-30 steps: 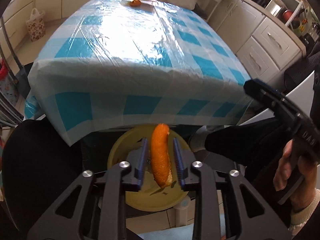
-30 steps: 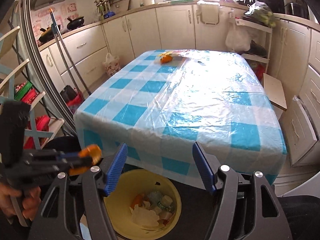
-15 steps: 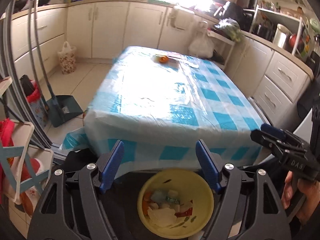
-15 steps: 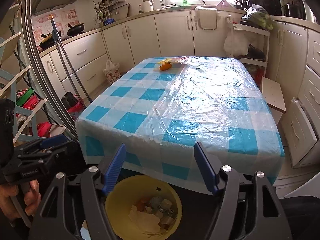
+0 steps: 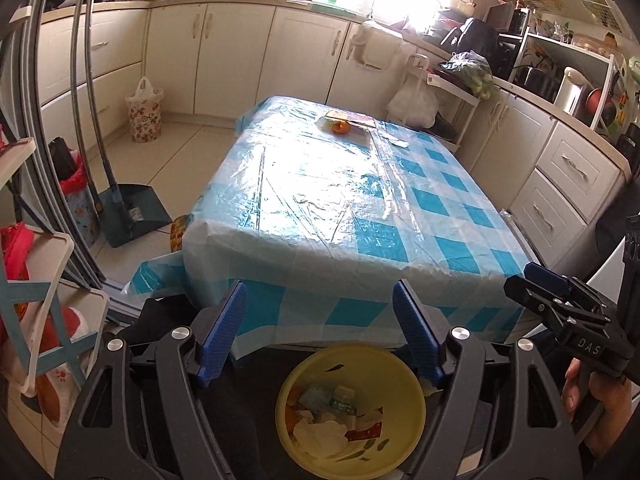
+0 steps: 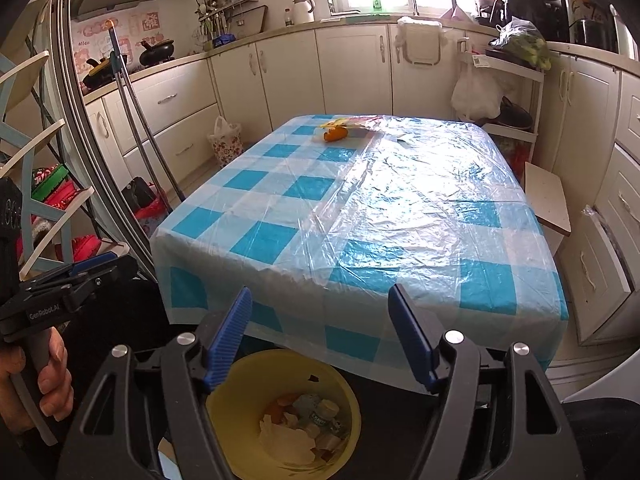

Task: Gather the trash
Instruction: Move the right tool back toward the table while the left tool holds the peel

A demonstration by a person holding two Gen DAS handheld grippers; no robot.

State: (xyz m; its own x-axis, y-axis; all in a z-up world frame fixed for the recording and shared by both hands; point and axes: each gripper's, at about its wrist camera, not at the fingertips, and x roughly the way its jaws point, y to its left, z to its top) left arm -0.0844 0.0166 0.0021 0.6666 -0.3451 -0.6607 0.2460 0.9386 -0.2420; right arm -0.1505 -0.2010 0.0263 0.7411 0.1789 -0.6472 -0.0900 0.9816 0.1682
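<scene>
A yellow bin [image 5: 404, 400] stands below the near table edge, holding paper, wrappers and orange peel; it also shows in the right wrist view [image 6: 244, 384]. My left gripper [image 5: 320, 332] is open and empty above the bin. My right gripper [image 6: 320, 332] is open and empty above it too. The right gripper also shows at the right edge of the left wrist view [image 5: 560, 308], the left one at the left edge of the right wrist view [image 6: 76, 280]. An orange piece [image 5: 341, 127] lies on a board at the table's far end, also in the right wrist view [image 6: 335, 134].
The table [image 5: 340, 208] has a blue-checked cloth under clear plastic. A dustpan and broom [image 5: 132, 212] stand on the floor at left. White cabinets [image 5: 560, 184] run along the right and back. A white stool [image 6: 546, 204] stands to the table's right.
My left gripper opened and let the orange peel fall into the yellow bin, then rose and tilted up. The right gripper stayed open over the bin.
</scene>
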